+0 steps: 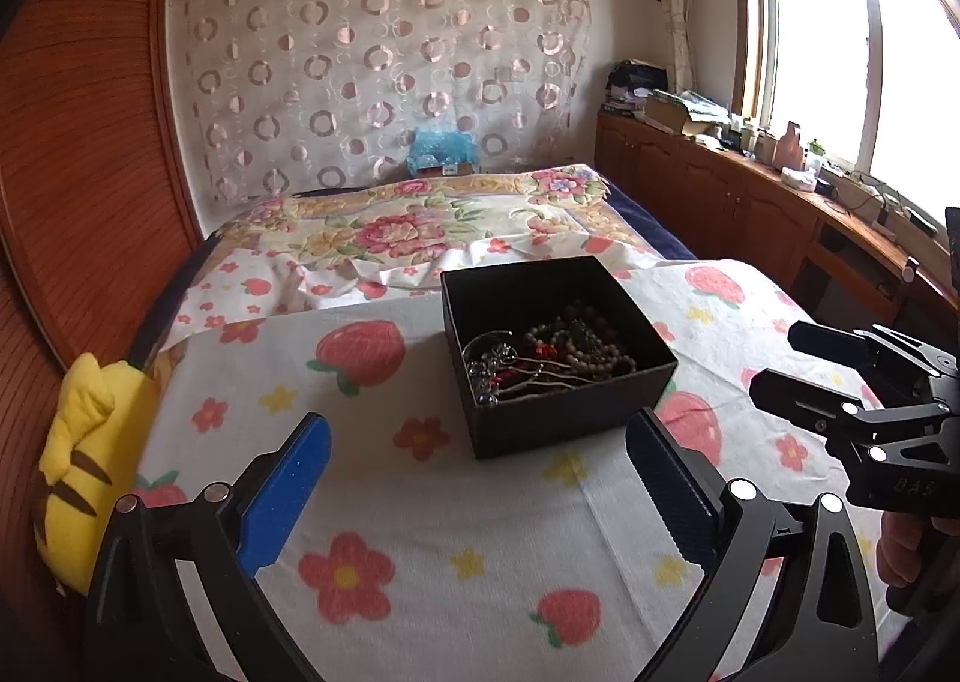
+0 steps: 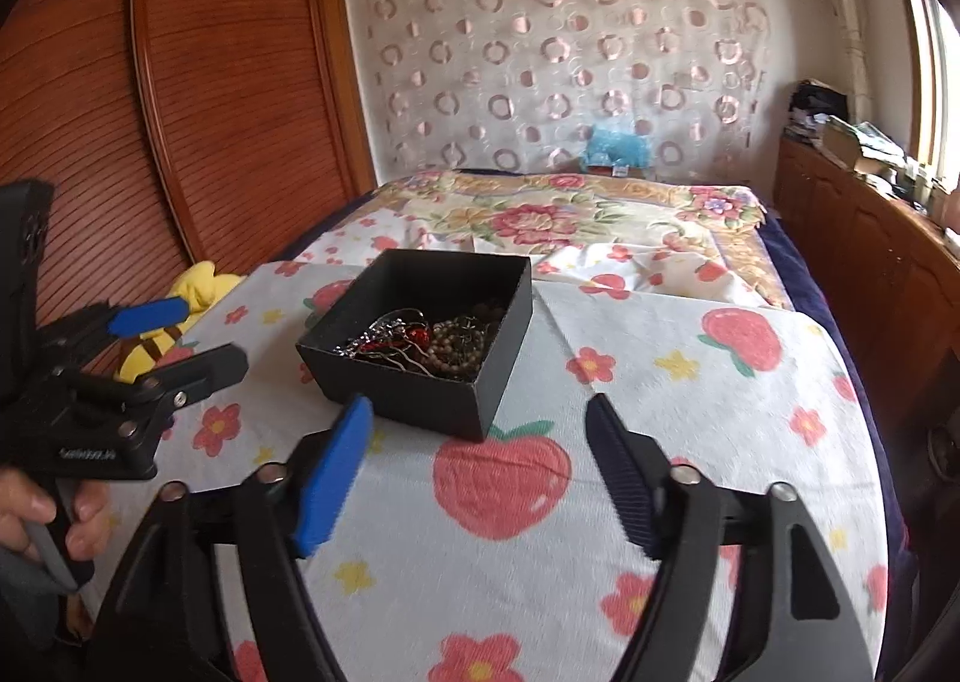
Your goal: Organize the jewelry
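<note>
An open black box (image 1: 510, 286) sits on a strawberry-print cloth (image 1: 420, 532) on the bed. Inside it lies a tangle of jewelry (image 1: 558, 352): bead bracelets, silver pieces and something red. My left gripper (image 1: 480, 424) stands open just in front of the box, nothing between its blue pads. To the right of the box my right gripper (image 1: 777, 361) is also open and holds nothing. In the right wrist view the box (image 2: 504, 346) with its jewelry (image 2: 432, 343) lies ahead of the open right gripper (image 2: 479, 406), and the left gripper (image 2: 210, 337) is at the left, a hand beneath it.
A yellow plush toy (image 1: 84, 442) lies at the cloth's left edge against the wooden wardrobe (image 1: 78, 172). A floral quilt (image 1: 408, 226) covers the bed behind the box. A cluttered wooden cabinet (image 1: 750, 190) runs along the right under the window.
</note>
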`<state>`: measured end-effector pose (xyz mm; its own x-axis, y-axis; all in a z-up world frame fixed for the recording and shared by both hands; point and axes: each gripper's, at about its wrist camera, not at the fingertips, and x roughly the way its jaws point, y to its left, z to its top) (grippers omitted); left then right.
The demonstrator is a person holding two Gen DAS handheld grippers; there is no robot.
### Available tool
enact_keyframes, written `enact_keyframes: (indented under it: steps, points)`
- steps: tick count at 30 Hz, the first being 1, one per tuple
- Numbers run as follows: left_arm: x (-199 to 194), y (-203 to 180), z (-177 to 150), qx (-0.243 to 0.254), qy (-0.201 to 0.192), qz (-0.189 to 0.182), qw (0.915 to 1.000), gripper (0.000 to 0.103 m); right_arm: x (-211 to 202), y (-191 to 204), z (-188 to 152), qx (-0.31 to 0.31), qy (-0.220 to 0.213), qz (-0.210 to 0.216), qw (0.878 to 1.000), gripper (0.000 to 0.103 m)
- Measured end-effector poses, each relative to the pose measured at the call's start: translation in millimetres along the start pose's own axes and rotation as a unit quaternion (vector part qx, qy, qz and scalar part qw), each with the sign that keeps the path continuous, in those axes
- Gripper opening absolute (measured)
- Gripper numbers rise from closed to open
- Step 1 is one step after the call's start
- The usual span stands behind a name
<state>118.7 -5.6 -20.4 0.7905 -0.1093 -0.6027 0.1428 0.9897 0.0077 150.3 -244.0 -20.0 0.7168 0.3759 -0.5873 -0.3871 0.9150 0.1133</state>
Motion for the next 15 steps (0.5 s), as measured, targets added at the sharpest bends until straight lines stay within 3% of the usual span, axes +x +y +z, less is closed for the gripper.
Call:
enact_keyframes:
  steps: [3, 6, 15]
  points:
    - [-17.8, -0.7, -1.6, -0.001, -0.011, -0.001, 0.9999, 0.095, -15.1, 4.2, -0.8, 0.004, -0.02, -0.01, 1.0, 0.094]
    - [-36.9, -2.7, -1.5, -0.002, -0.026, 0.001, 0.9997, 0.095, -34.7, 7.8, 1.1, 0.007, -0.044, -0.019, 0.999, 0.099]
    - [-77.7, -9.3, -1.4, -0.005, -0.059, 0.01, 0.9982, 0.095, -79.2, 13.9, 8.5, 0.014, -0.095, -0.037, 0.995, 0.1]
